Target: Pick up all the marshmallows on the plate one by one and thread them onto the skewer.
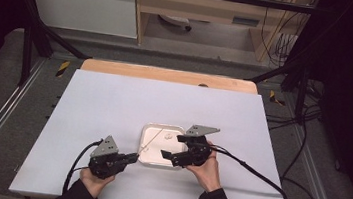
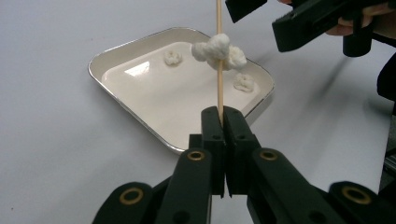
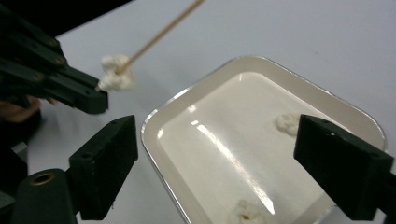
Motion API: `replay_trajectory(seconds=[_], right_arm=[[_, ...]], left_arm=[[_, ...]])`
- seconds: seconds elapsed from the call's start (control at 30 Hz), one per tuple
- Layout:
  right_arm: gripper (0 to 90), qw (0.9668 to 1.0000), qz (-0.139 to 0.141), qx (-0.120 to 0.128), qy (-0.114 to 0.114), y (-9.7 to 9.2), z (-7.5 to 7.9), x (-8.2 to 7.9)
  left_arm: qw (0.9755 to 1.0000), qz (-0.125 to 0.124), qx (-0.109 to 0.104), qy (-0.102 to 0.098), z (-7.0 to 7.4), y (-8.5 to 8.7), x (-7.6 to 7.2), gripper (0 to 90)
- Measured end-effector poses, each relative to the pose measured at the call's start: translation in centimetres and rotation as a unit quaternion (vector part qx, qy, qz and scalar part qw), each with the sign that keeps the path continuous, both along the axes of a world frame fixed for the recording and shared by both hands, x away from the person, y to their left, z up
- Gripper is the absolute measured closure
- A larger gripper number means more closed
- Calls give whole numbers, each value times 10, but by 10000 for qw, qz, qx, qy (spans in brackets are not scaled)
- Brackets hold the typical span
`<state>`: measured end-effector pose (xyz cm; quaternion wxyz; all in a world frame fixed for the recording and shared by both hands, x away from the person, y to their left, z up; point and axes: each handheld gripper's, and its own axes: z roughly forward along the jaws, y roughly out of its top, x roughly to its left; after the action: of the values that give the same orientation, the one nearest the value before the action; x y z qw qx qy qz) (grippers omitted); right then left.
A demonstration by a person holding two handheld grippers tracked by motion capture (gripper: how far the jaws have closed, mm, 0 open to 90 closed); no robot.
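Observation:
My left gripper (image 2: 224, 116) is shut on the lower end of a thin wooden skewer (image 2: 218, 79). A clump of white popcorn (image 2: 219, 49) is threaded on the skewer above the jaws. The skewer slants over a white tray (image 2: 154, 88), in which two loose popcorn pieces lie (image 2: 173, 57) (image 2: 243, 82). My right gripper (image 3: 224, 163) hangs over the tray (image 3: 243, 121), jaws wide open with nothing between them. From there the skewer (image 3: 159, 35), its popcorn (image 3: 116, 74) and the left gripper (image 3: 70, 88) show at upper left. In the high view the left gripper (image 1: 133, 157) and right gripper (image 1: 173, 146) flank the tray (image 1: 155, 153).
The tray sits on a pale sheet (image 1: 113, 107) covering a wooden table (image 1: 167, 74). Black cables (image 1: 257, 171) trail from both grippers toward the near edge. Dark frame posts (image 1: 29, 47) stand at the table's far corners.

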<state>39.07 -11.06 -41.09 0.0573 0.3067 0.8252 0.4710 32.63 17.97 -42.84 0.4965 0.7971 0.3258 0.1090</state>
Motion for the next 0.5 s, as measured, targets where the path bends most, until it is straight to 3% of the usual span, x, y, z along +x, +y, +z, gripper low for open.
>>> replay_trajectory(seconds=[0.2, 0.3, 0.4, 0.5], right_arm=[[87, 9976, 16, -685, -118, 0, -10, 0], [107, 9958, 35, -898, -161, 1, -15, 0], [186, 9939, 70, -1091, -163, 1, -19, 0], [297, 9949, 98, -997, -150, -1, -21, 0]], left_arm=[[10000, -7, 9, 3, 0, 2, 0, 882], [10000, -12, 16, 14, -1, 2, 0, 882], [10000, -32, 30, 23, -1, 1, 0, 882], [10000, -40, 28, 35, -1, 1, 0, 882]])
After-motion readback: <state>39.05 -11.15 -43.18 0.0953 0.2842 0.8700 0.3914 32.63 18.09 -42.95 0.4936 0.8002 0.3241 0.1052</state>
